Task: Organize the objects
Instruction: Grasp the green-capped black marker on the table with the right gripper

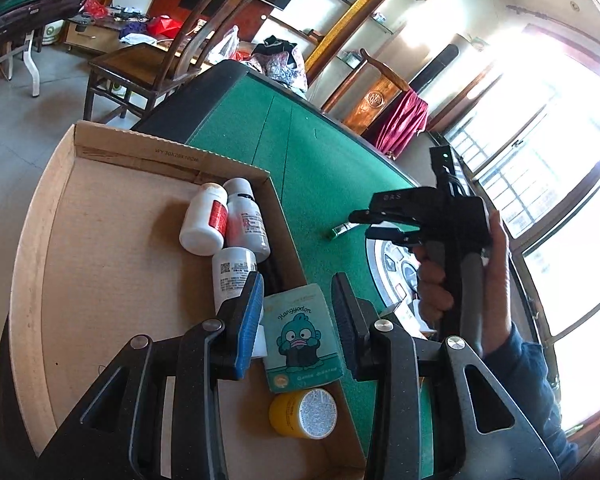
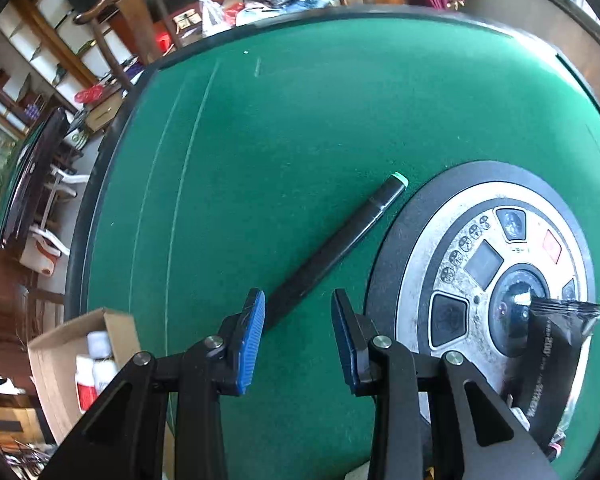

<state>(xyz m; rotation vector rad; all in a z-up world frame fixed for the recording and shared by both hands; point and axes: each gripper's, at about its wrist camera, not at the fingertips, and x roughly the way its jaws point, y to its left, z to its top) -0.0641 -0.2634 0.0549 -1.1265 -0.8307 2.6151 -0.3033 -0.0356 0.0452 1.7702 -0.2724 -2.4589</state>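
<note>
The left gripper hangs with jaws apart and empty over the cardboard box; in the box lie three white bottles, a cartoon packet and a yellow jar. The right gripper, also released and empty, hovers over a black pen on the green felt table, beyond the box. Wooden chairs, shelves and bright windows stand farther off.

A wooden chair stands at eleven o'clock past the green table. A second carved chair with red cloth sits at one o'clock. Bright windows fill three o'clock.
</note>
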